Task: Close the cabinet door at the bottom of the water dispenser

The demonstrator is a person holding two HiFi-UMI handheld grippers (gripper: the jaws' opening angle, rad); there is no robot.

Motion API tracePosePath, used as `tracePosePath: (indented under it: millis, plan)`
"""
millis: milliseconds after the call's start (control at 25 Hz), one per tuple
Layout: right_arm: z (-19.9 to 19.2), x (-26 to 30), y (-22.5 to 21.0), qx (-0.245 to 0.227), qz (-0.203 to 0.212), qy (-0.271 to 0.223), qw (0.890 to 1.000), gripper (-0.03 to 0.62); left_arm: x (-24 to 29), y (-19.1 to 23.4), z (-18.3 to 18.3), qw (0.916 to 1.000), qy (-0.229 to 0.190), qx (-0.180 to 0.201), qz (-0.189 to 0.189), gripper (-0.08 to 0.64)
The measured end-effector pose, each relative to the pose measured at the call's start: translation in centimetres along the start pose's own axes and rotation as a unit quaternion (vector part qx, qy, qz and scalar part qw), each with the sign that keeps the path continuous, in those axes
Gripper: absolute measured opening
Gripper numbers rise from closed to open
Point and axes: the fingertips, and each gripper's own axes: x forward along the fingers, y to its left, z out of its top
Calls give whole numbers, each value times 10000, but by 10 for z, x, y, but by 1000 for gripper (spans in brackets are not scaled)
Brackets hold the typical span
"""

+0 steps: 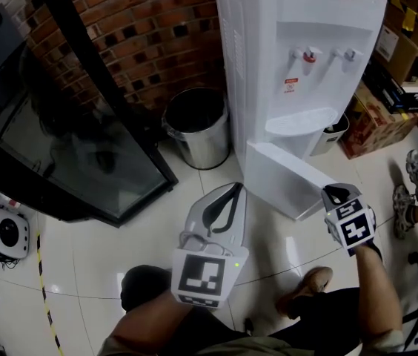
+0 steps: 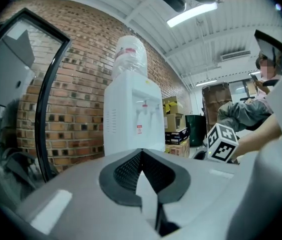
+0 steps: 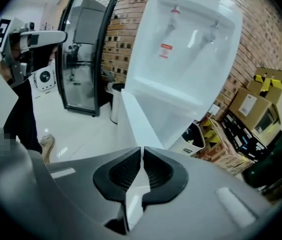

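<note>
The white water dispenser (image 1: 298,35) stands against the brick wall. Its bottom cabinet door (image 1: 283,173) is swung out, with its free edge towards me. My right gripper (image 1: 335,193) is at that free edge, shut with nothing between its pads, and I cannot tell if it touches the door. In the right gripper view the door (image 3: 136,119) rises just beyond the closed tips of the right gripper (image 3: 142,149). My left gripper (image 1: 235,189) is left of the door, apart from it, shut and empty. The left gripper (image 2: 141,152) points level at the dispenser (image 2: 131,119).
A steel waste bin (image 1: 198,128) stands left of the dispenser, and a black-framed glass-door cabinet (image 1: 61,139) is further left. A small white bin (image 1: 333,132) and cardboard boxes (image 1: 376,121) are on the right. Another person's feet (image 1: 416,176) are at the far right.
</note>
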Motion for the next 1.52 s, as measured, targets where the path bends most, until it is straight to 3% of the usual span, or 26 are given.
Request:
tracePosePath:
  millis: [400, 720, 960, 1200, 1360, 1520]
  plan:
    - [15, 47, -88, 716, -928, 19, 9931, 34, 30, 18, -29, 9992, 394, 0, 39, 0]
    - [44, 92, -136, 1479, -1347, -476, 9786, 17, 56, 38, -51, 9971, 752, 5, 112, 0]
    - [62, 115, -154, 2004, -1328, -939, 9661, 18, 67, 44, -60, 9960, 880, 30, 121, 0]
    - [59, 116, -153, 2160, -1109, -921, 9657, 17, 70, 46, -54, 9966, 806, -20, 145, 0]
    - [62, 104, -138, 1944, -921, -829, 9731, 17, 64, 43, -52, 9969, 779, 47, 110, 0]
    - [81, 74, -117, 1749, -740, -1061, 9761, 15, 49, 48, -48, 9972, 720, 15, 202, 0]
